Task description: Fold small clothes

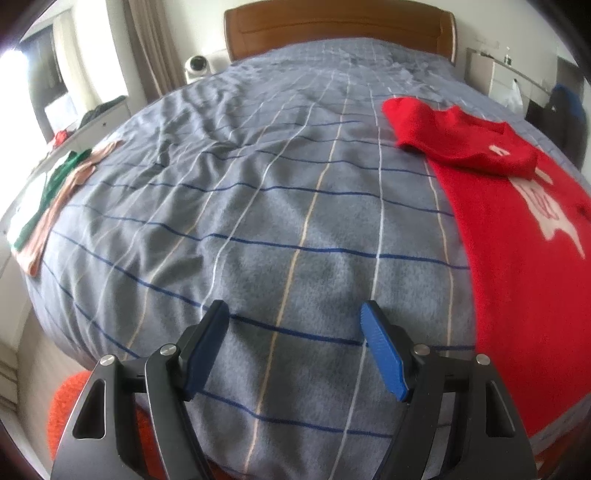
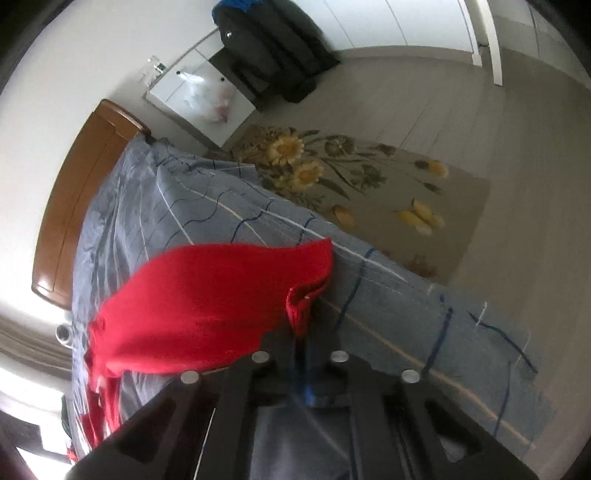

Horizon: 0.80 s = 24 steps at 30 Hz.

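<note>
Red garment, bunched, partly lifted

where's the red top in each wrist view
Left wrist: the red top lies along the right side of the bed, a sleeve folded across it.
Right wrist: lower centre, its edge pinched in the shut right gripper.
Shared landmark: the wooden headboard, top centre in the left view, left edge in the right.

Bare bedspread lies open; red garment blocks its right side.
</note>
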Each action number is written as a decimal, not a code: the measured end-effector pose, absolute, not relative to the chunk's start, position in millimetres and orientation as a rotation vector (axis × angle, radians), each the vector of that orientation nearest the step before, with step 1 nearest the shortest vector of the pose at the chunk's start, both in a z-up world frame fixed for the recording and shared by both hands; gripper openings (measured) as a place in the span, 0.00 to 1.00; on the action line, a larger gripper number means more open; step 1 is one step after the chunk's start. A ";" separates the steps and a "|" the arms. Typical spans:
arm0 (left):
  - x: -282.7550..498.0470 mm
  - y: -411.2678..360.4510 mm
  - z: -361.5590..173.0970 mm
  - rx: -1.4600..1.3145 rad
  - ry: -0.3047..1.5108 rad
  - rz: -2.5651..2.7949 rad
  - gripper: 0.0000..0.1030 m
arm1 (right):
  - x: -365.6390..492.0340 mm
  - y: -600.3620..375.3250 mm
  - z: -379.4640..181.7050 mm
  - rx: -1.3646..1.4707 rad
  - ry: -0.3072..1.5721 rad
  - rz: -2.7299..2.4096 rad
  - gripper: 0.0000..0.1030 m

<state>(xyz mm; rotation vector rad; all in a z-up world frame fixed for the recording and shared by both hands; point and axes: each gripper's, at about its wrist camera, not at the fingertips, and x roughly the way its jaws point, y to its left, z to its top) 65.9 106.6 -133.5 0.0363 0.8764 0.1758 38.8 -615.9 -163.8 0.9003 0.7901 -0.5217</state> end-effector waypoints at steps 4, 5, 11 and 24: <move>61.3 109.9 -129.4 0.037 0.863 0.186 0.74 | 26.7 -627.8 -166.9 0.952 0.779 -0.504 0.08; 61.4 111.8 -129.4 0.031 0.865 0.188 0.74 | 20.7 -632.9 -167.1 0.965 0.776 -0.517 0.11; 68.9 109.5 -135.3 0.020 0.886 0.188 0.74 | -17.6 -651.6 -137.2 0.929 0.703 -0.594 0.16; 69.8 102.4 -109.6 0.079 0.889 0.116 0.76 | 16.7 -614.3 -142.1 0.788 0.802 -0.549 0.21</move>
